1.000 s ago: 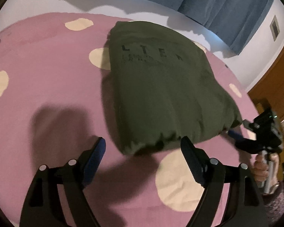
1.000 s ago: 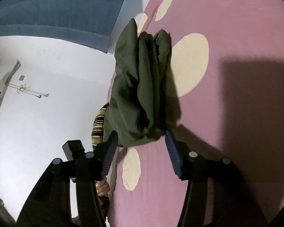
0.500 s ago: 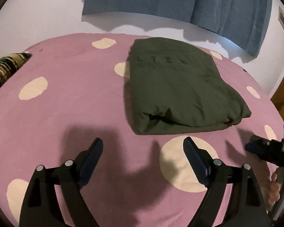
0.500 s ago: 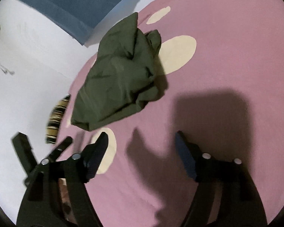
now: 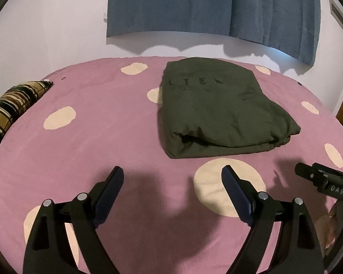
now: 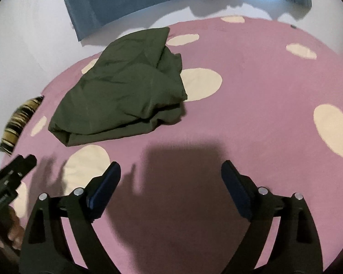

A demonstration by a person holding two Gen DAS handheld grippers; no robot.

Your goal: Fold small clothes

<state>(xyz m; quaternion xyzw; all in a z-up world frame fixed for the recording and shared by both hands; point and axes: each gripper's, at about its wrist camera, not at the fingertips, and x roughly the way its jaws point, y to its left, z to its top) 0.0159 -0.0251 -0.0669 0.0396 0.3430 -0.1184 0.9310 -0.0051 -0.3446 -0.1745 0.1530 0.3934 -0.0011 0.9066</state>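
Open bedspread on every side of a folded garment, with both grippers held clear of it.

The pink spotted bedspread [image 5: 103,141] lies bare between the wide-spread left gripper [image 5: 171,180] and the near edge of the dark green folded garment [image 5: 217,109], the only bulk on the middle of the bed. To the garment's left, flat cover runs as far as a striped cushion [image 5: 13,107] at the bed's edge. The right gripper [image 6: 171,175], its fingers also parted, hangs over empty cover, with more bare spread to the garment's right. A white wall [image 5: 57,27] and blue curtain [image 5: 205,6] close off the far side.
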